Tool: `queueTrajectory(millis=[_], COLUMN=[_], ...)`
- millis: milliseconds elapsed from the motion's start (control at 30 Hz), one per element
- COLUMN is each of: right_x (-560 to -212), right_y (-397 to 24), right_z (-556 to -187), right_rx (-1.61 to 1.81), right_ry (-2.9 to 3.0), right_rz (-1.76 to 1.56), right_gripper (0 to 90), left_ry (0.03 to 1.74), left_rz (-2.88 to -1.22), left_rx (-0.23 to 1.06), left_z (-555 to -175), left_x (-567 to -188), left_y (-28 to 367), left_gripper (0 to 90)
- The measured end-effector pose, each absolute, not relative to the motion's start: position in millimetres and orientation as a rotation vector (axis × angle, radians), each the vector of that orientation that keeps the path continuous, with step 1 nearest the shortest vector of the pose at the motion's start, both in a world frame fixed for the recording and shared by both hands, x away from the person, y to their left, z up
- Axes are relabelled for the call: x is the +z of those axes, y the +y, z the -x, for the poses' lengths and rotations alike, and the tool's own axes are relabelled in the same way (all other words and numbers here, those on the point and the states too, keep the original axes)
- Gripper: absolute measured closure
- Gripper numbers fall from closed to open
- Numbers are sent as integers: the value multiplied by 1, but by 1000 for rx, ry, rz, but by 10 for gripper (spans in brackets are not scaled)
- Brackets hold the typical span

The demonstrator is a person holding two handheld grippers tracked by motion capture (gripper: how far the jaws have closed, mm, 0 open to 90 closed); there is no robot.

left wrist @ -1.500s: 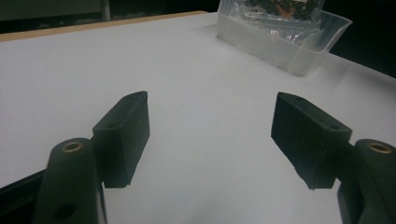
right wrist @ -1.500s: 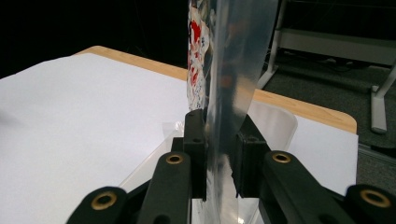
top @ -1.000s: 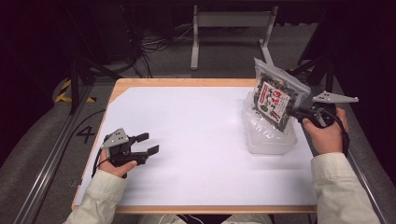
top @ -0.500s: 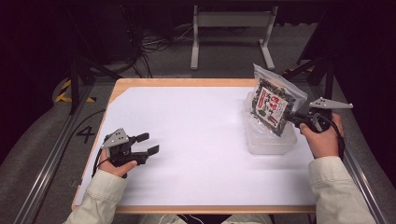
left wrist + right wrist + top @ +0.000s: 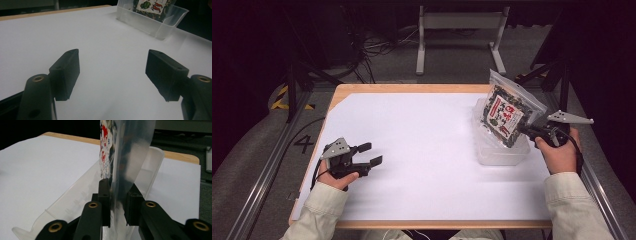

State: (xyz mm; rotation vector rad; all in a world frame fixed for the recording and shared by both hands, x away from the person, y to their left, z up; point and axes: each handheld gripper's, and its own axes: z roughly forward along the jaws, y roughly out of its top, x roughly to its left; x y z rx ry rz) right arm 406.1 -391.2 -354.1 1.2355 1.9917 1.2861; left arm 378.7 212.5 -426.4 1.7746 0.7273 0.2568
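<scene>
Leftmost, in the high view, the left gripper (image 5: 368,154) rests low over the white table sheet (image 5: 422,150) near the person's edge, well apart from the work; its own view shows the two black jaws spread wide with nothing between them, looking across the sheet toward the clear rectangular plastic tub (image 5: 152,21). Toward the right of the table that tub (image 5: 502,152) stands on the sheet, its long axis running away from the person. Over it hangs the clear plastic pouch of dark dried contents with a red-and-white printed label (image 5: 506,115), pinched at its lower right edge by the right gripper (image 5: 526,131), whose jaws are closed flat on the film, as the right gripper view confirms with the pouch (image 5: 120,157) rising edge-on between the pads (image 5: 103,202). The pouch is tilted, its long axis running from the sealed top corner, which points up and away from the person, down to a lower end that dips within the tub's walls. By this reading the pick-up is done and the placing is under way; what is left appears to be lowering the pouch fully into the tub and letting go.
</scene>
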Motion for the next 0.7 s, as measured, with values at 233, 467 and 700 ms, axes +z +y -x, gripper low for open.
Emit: queueTrajectory(millis=[233, 467, 700], right_x=[-355, -355, -353], right_y=[-392, -392, -393], right_z=[-406, -405, -401], right_rx=[1308, 1312, 1326], right_ry=[1982, 1987, 1939], right_rz=[-1238, -1213, -1169], right_gripper=[775, 708, 495], left_ry=[731, 746, 750], left_rz=[-1777, -1772, -1776], left_rx=[267, 274, 286], left_z=[-377, -373, -368], left_x=[-427, -427, -426], left_y=[215, 220, 224], left_gripper=[275, 266, 258])
